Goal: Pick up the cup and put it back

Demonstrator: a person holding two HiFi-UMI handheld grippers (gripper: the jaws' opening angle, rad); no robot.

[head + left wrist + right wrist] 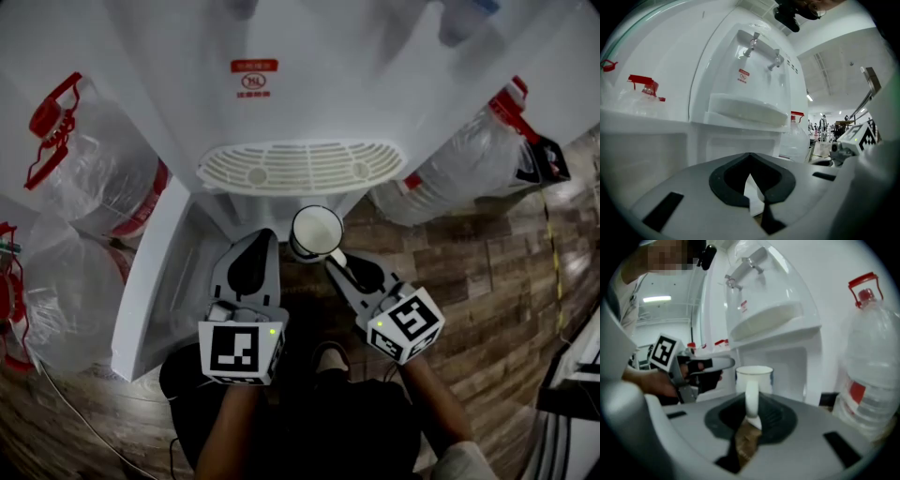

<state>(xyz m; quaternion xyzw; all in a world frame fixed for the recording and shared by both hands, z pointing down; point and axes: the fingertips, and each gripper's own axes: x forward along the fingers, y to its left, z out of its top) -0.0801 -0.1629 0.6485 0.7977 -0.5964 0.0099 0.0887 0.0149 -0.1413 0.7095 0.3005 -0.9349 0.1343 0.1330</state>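
The right gripper (751, 411) is clamping the thin curved handle (752, 397) of a white enamel cup w/ dark rim (754, 378), jaws narrowed onto it, cup upright w/ mouth up. The cup is hanging just in front of the jaw tips, lower than the slotted white drip tray (300, 167) and in front of the dispenser's lower cabinet, not on the tray. The left gripper (261, 240) is hovering just beside it on the cup's left, jaws together w/ nothing btwn them, pointing at the same cabinet.

Behind both, a tall white plastic water dispenser (300, 84) is filling the middle, w/ two metal taps (740, 268) above the tray and a red-and-white sticker (254, 79) on its front. Clear plastic water jugs w/ red caps and handles are standing either side: some at left (89, 159), one at right (469, 169). Below everything, brown wood-look plank floor (487, 281) is showing, w/ the person's shoe (330, 356) on it. In the left gripper view a bright hall w/ ceiling strip lights (809, 97) is opening out beyond the dispenser; far detail is too small to tell.
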